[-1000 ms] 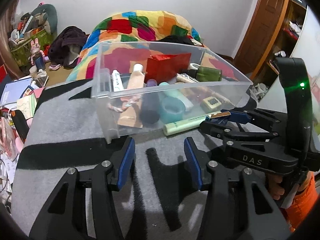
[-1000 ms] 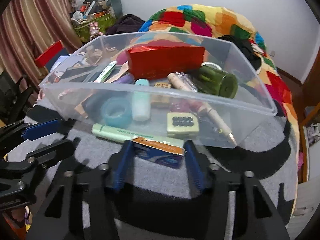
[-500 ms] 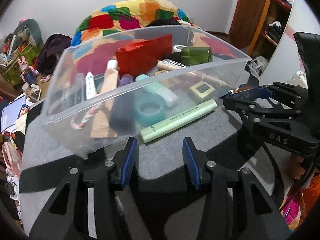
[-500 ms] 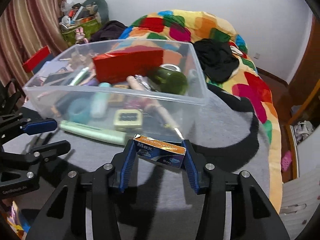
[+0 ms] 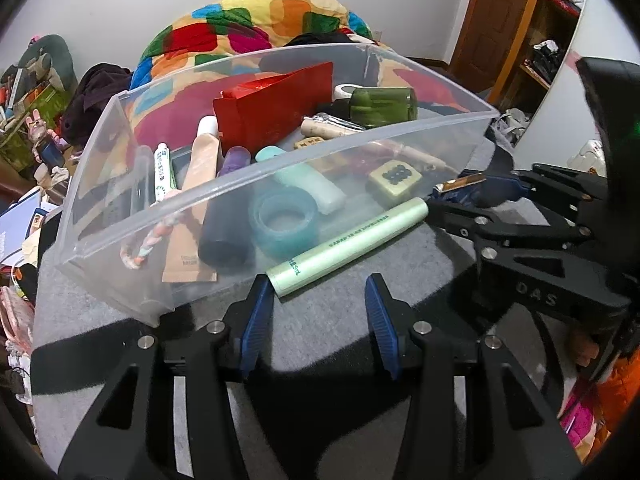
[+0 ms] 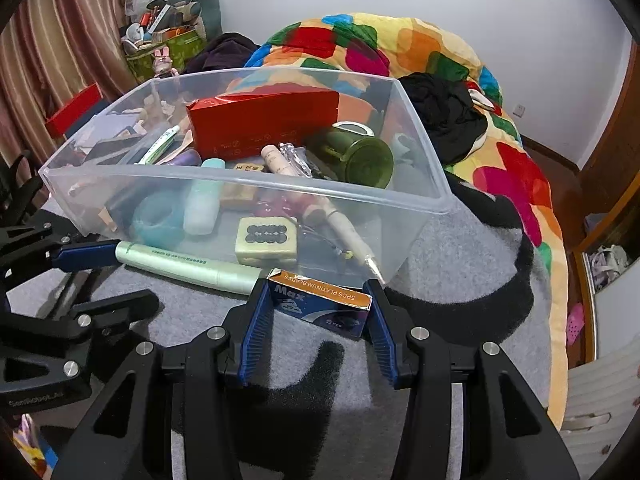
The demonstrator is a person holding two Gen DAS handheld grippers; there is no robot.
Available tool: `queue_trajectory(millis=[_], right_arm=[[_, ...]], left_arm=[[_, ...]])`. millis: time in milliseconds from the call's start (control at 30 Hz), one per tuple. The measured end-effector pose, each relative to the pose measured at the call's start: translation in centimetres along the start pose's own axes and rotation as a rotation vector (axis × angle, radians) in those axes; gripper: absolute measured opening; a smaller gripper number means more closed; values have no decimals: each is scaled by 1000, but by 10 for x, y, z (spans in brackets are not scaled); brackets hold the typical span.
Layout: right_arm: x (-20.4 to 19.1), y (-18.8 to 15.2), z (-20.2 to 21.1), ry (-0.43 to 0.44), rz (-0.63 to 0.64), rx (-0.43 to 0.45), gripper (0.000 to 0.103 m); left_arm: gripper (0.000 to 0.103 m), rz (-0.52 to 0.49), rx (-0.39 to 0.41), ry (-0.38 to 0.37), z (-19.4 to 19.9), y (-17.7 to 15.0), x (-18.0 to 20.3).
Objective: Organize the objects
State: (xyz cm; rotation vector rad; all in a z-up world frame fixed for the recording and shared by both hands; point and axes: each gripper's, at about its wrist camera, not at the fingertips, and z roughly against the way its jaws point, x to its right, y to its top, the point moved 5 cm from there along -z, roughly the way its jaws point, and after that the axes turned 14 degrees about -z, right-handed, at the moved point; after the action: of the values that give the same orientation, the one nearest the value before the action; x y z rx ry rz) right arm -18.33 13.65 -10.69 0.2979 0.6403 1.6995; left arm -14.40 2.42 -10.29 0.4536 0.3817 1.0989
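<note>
right tongs: clamped on blade box just outside clear bin | left tongs: apart, empty, beside green tube | risk: box catches bin wall, slips

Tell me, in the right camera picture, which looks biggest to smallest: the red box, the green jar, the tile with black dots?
1. red box
2. green jar
3. tile with black dots

The tile sits nearer the camera yet looks smallest, so this order seems safe.

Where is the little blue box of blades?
In the right wrist view the blue box sits low in the middle, clamped in the right hand-held gripper, just outside the clear bin, beside the green tube.
</note>
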Motion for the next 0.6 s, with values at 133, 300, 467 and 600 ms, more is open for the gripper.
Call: queue_trajectory(millis=[133, 300, 467, 600], right_arm=[[1, -2, 2, 4, -3, -1, 43], [1, -5, 4, 15, 5, -8, 43], [2, -13, 7, 59, 17, -33, 42], [4, -19, 14, 73, 13, -33, 41]], left_arm=[[48, -8, 21, -33, 13, -9, 9], [48, -42, 27, -102, 27, -28, 33], [45, -94, 41, -123, 42, -40, 52], [45, -81, 81, -72, 55, -33, 42]])
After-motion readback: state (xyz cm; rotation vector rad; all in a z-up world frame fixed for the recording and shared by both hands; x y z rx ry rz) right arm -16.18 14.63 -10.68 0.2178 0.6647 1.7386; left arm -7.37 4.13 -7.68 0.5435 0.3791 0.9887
